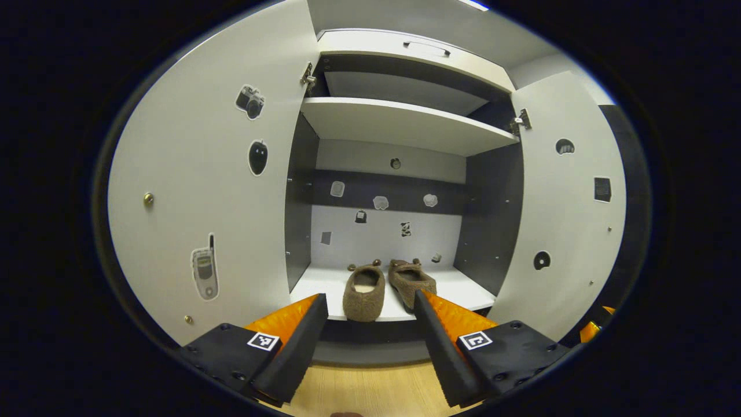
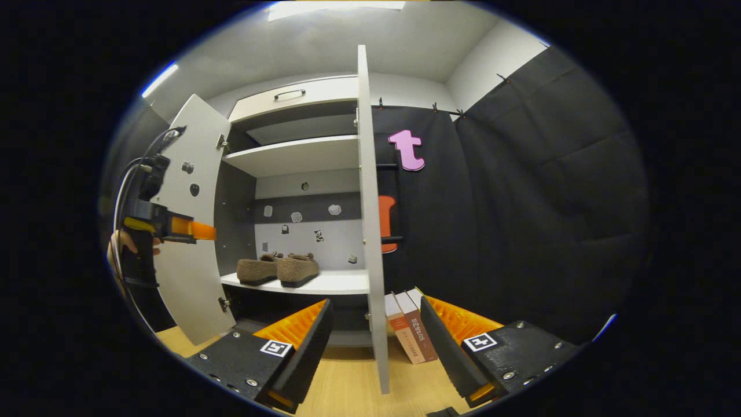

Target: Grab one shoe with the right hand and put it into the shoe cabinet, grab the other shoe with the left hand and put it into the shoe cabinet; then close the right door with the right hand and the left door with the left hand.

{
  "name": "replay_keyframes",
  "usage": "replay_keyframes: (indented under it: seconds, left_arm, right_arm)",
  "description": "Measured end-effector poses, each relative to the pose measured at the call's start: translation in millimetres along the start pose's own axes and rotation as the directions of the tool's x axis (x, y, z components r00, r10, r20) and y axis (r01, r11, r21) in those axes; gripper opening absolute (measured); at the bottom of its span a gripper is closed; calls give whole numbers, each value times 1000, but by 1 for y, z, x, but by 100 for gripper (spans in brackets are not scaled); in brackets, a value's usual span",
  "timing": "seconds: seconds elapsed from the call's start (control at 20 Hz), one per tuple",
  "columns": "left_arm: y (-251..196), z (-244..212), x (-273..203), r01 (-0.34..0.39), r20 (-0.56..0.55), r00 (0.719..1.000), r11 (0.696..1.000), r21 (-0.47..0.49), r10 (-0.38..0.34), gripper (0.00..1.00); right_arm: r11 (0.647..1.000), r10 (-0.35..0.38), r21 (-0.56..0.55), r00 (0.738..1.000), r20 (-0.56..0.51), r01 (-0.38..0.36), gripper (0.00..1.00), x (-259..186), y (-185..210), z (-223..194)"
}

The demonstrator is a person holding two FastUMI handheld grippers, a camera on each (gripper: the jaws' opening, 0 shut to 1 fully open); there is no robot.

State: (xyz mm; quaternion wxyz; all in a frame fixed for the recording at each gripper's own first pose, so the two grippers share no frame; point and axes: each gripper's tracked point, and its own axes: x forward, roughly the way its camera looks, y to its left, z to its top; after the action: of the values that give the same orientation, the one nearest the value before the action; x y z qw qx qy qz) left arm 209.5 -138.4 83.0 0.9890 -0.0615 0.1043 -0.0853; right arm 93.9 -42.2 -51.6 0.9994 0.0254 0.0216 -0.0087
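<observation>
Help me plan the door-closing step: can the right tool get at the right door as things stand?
Probably yes. In the right gripper view the right door stands open, edge-on, directly ahead of the open, empty right tool. Nothing lies between them; the books lean behind the door, not in front.

Floor: pale wood-grain boards (image 2: 347,385), bare in front of the furniture.
Back wall: black quilted cloth (image 2: 521,202), hung from small clips along its top edge.
Upper wall: plain white plaster (image 2: 492,55) above the cloth, meeting at a corner.
Ceiling: white, smooth (image 2: 370,35).
Light: bright rectangular ceiling panel (image 2: 336,7) overhead; a second thin strip light (image 2: 159,78) off to one side.
Floor items: several upright books with red-brown and cream spines (image 2: 408,327), standing against the cloth wall.
</observation>
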Motion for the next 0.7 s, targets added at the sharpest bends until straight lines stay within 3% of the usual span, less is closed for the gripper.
replay_keyframes:
  seconds: [0.45, 0.7]
  left_arm:
    - [24, -27, -87, 13, 81, 997, 1000, 1, -13, 97]
    - [60, -11, -126, -58, 179, 983, 997, 55, 47, 94]
  right_arm:
    - [993, -99, -61, 994, -44, 97, 93, 29, -63, -21]
    - [991, -117, -64, 992, -42, 114, 93, 57, -85, -22]
